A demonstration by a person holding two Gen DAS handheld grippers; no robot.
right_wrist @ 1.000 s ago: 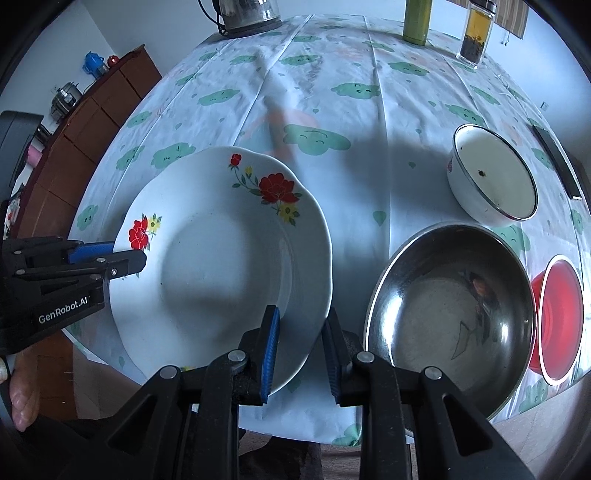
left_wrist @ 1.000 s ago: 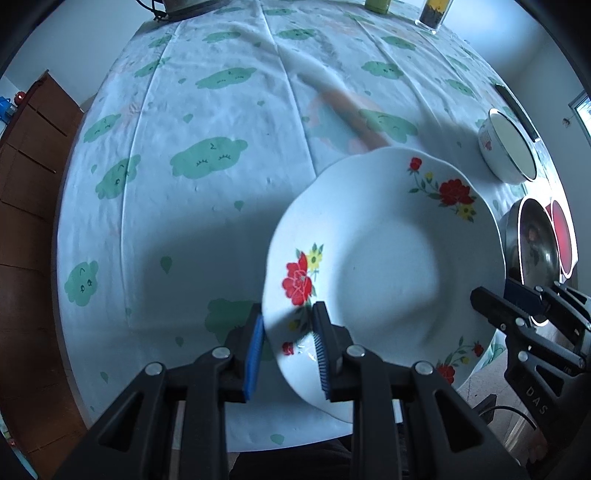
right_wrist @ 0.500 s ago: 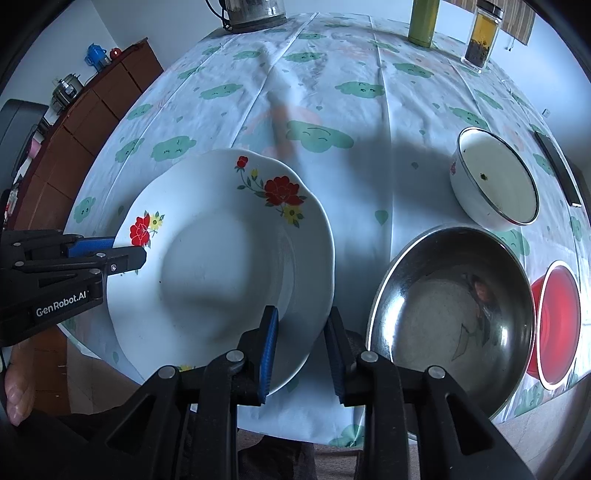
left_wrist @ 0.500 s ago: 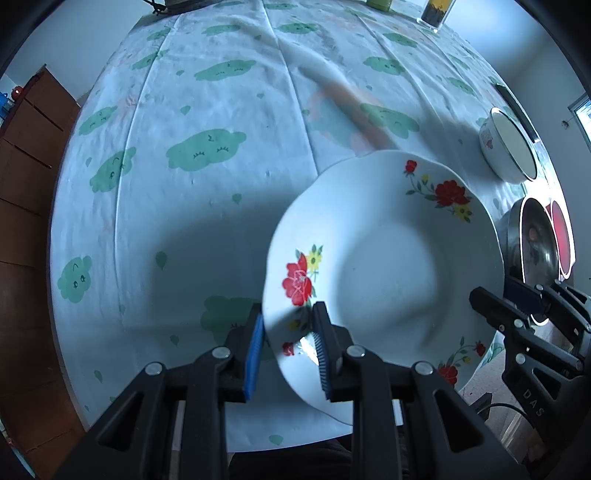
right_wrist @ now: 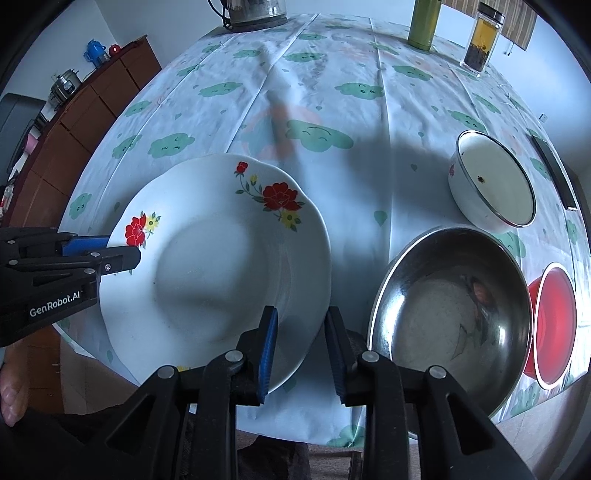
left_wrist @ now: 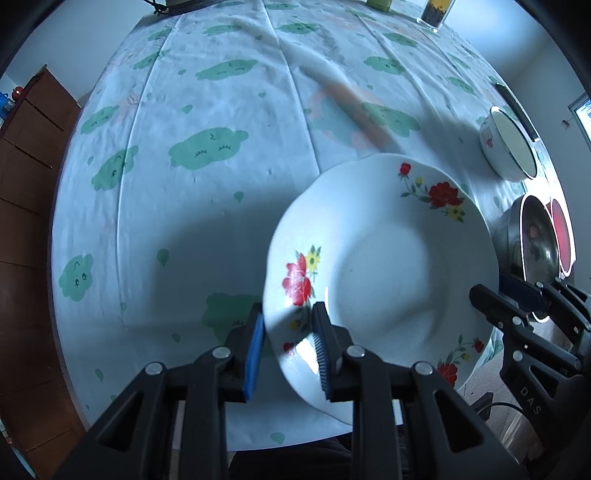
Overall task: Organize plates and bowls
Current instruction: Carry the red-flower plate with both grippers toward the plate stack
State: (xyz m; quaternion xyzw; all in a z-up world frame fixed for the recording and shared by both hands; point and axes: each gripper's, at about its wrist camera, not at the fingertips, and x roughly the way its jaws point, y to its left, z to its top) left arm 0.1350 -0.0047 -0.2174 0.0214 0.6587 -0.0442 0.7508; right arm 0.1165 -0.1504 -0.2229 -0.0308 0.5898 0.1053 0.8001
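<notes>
A white floral plate (left_wrist: 384, 266) is held over the near edge of the table. My left gripper (left_wrist: 288, 347) is shut on its left rim. My right gripper (right_wrist: 301, 343) is shut on its right rim; the plate also shows in the right wrist view (right_wrist: 221, 266). The right gripper shows at the plate's far rim in the left wrist view (left_wrist: 517, 299). A steel bowl (right_wrist: 450, 306), a white enamel bowl (right_wrist: 495, 181) and a red bowl (right_wrist: 554, 325) stand on the table to the right of the plate.
The table has a cloud-print cloth (left_wrist: 207, 147). A kettle (right_wrist: 255, 11), a green bottle (right_wrist: 424, 22) and a glass jar (right_wrist: 484, 37) stand at its far edge. A dark phone (right_wrist: 554, 170) lies at the right. A wooden cabinet (right_wrist: 85, 110) stands to the left.
The plate and both grippers have shifted slightly; the plate stays held by both rims.
</notes>
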